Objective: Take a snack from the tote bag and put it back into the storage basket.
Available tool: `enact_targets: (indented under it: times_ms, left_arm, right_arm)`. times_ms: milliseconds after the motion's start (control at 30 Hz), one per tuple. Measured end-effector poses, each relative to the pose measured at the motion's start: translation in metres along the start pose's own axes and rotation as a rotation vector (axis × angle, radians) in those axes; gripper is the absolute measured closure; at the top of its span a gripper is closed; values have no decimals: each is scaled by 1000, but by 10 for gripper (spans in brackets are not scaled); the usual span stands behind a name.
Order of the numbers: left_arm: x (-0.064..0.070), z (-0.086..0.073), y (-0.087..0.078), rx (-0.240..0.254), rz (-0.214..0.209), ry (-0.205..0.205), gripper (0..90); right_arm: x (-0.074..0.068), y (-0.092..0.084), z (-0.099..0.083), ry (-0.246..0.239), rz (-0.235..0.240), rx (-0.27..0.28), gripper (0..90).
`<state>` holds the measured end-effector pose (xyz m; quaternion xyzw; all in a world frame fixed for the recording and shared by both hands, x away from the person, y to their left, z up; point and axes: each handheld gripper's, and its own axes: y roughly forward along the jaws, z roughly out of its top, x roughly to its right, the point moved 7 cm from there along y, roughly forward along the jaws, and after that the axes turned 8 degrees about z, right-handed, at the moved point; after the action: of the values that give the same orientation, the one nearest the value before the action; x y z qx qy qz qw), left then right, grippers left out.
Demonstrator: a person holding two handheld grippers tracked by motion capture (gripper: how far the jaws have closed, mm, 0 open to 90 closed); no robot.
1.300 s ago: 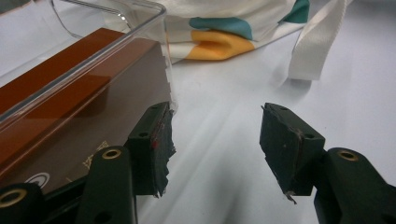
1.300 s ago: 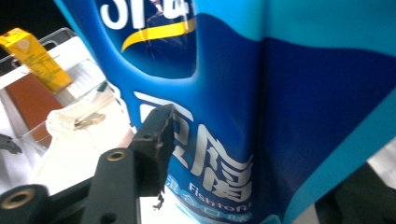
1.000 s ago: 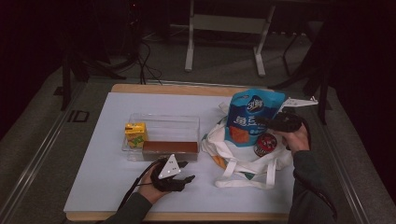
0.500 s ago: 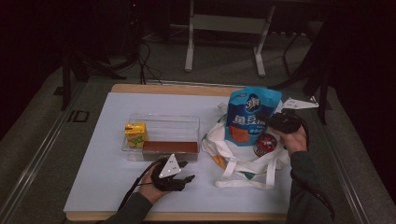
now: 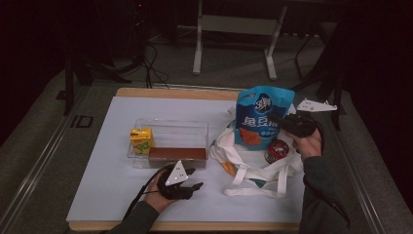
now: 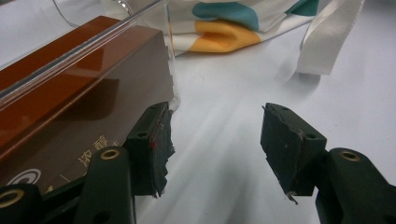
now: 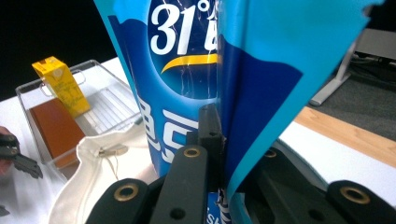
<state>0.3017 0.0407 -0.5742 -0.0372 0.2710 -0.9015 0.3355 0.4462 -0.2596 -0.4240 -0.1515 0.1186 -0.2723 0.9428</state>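
Evidently the blue snack bag (image 5: 263, 117) is being taken from the white tote bag (image 5: 253, 165), or set into it; which of the two cannot be told. The right gripper (image 5: 292, 124) has just been closing, and in the right gripper view its jaws are pinched tight on a fold of the blue snack bag (image 7: 224, 70), which is held upright over the tote's mouth. For the step to go well, the grip is best kept on that doubled fold near the bag's side, since thin film can slip or tear if only a single layer is caught. The bag should be carried straight and unhurried, so that its lower edge is not snagged on the tote's cloth rim or handles.

The left gripper (image 5: 182, 183) is rested on the white table cover (image 5: 97, 195), its jaws held partly apart with nothing between them; in the left gripper view one pad (image 6: 156, 140) lies just beside the clear plastic tray (image 6: 93, 42).

A brown box (image 5: 178, 155) and a yellow juice carton (image 5: 141, 140) are kept in that tray (image 5: 170, 127), which stands left of the tote. A small round tin (image 5: 277, 150) lies on the tote just below the snack bag and could be knocked if the bag is swung low
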Motion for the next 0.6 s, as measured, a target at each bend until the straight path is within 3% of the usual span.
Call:
enact_targets:
  times_ms: [167,400,600]
  left_arm:
    - [0,0,0,0,-1,0,430]
    - [0,0,0,-2,-5,-7,430]
    - [0,0,0,-2,-5,-2,431]
  right_arm:
    - [-2,-5,12,9,3,27,886]
    - [-8,-13,32,-35,-23,35,887]
    - [-14,-20,44,-44,-38,39,887]
